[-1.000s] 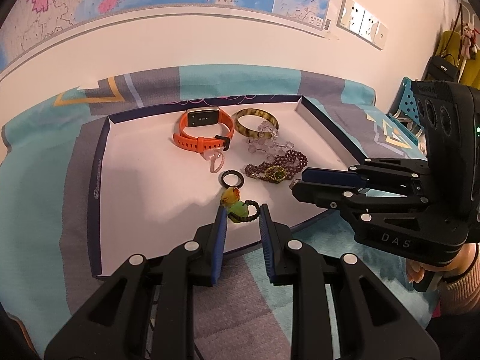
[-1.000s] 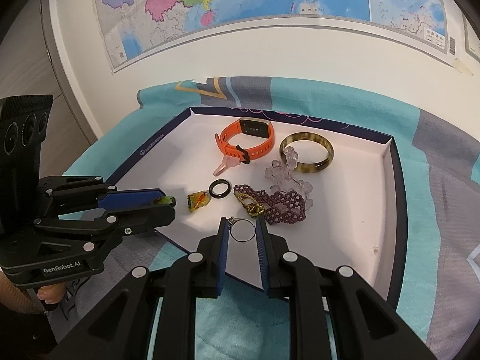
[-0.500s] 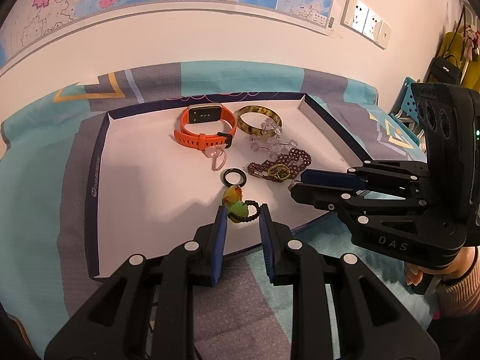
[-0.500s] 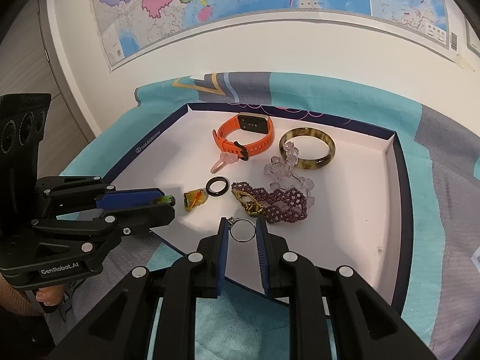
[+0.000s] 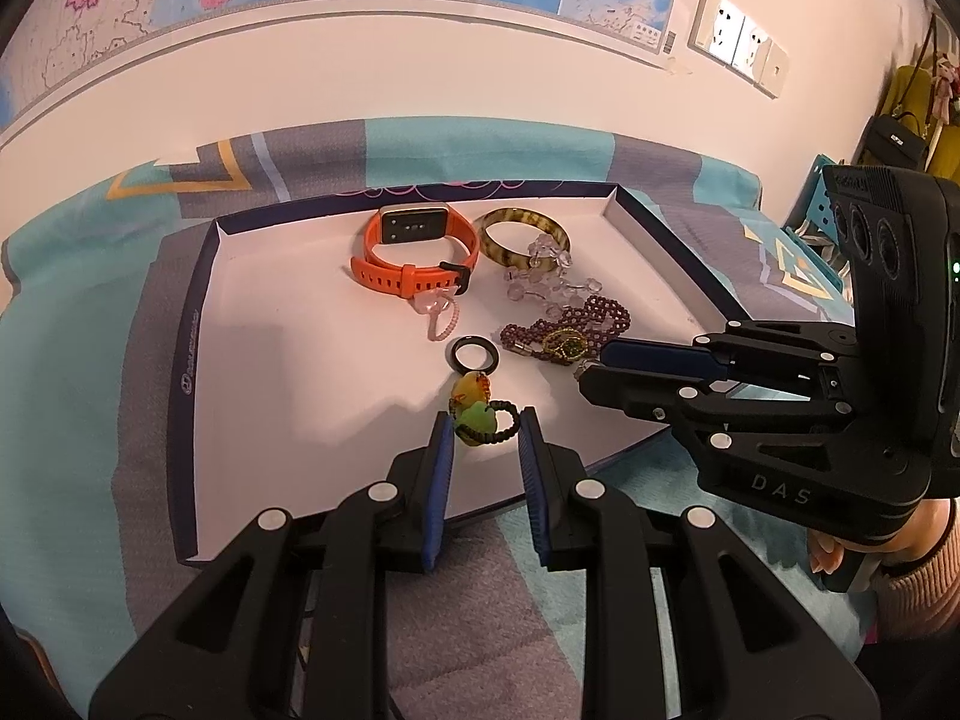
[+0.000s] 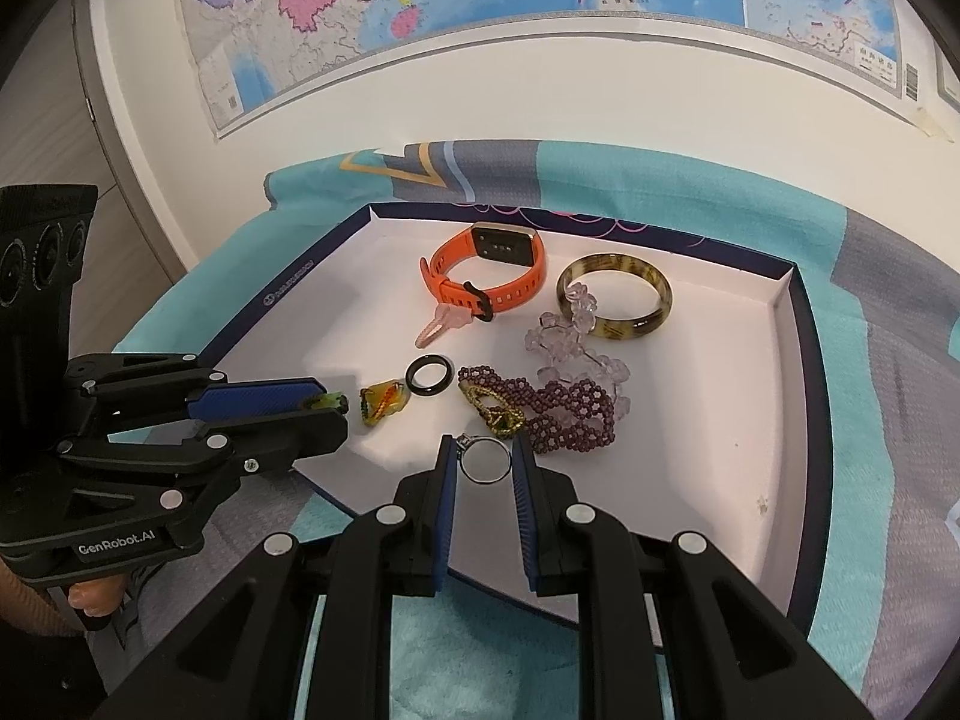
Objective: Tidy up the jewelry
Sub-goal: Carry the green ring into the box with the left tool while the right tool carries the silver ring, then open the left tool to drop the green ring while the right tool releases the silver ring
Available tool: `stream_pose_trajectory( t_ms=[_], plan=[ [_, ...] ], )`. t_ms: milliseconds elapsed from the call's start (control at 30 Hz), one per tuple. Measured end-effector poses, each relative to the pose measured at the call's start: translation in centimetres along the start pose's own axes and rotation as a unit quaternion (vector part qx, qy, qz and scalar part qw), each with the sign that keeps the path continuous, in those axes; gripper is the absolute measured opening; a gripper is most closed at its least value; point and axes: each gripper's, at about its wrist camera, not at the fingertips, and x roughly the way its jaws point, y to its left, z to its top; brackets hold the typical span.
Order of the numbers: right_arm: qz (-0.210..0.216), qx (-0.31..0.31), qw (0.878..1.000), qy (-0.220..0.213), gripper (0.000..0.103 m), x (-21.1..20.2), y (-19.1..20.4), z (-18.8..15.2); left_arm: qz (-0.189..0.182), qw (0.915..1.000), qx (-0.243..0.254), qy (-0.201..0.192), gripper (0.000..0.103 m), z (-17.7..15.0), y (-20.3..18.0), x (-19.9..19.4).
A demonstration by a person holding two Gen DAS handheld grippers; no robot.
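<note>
Jewelry is lying unchanged in the white tray (image 6: 780,312); we are holding both hands steady, left gripper (image 5: 483,429) pinching the green pendant (image 5: 477,418), right gripper (image 6: 483,457) pinching the silver ring (image 6: 486,461), neither placed yet.

in my left view, my right gripper (image 5: 591,373) hides the near end of the purple beaded bracelet (image 5: 591,317). the hand (image 5: 870,546) holding it is cut off at the lower right edge. lettering on the tray (image 5: 187,360) rim is too small to read.
</note>
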Motion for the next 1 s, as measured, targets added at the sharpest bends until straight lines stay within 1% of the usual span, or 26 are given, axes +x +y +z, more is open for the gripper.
stream_pose_trajectory(
  t_ms=[400, 867, 967, 1000],
  plan=[
    [0.0, 0.001, 1.0, 0.004, 0.017, 0.32, -0.03, 0.11, -0.009, 0.9999, -0.007, 0.009, 0.022, 0.26, 0.32, 0.47],
    [-0.001, 0.006, 1.0, 0.006, 0.018, 0.38, -0.14, 0.25, -0.01, 0.9999, -0.009, 0.007, 0.023, 0.19, 0.34, 0.33],
    [-0.001, 0.008, 1.0, 0.005, 0.019, 0.29, -0.18, 0.19, -0.006, 1.0, -0.007, 0.003, 0.026, 0.09, 0.24, 0.05],
    [-0.001, 0.008, 1.0, 0.004, 0.019, 0.26, -0.13, 0.17, -0.005, 1.0, -0.006, 0.001, 0.029, 0.05, 0.19, -0.08]
  ],
)
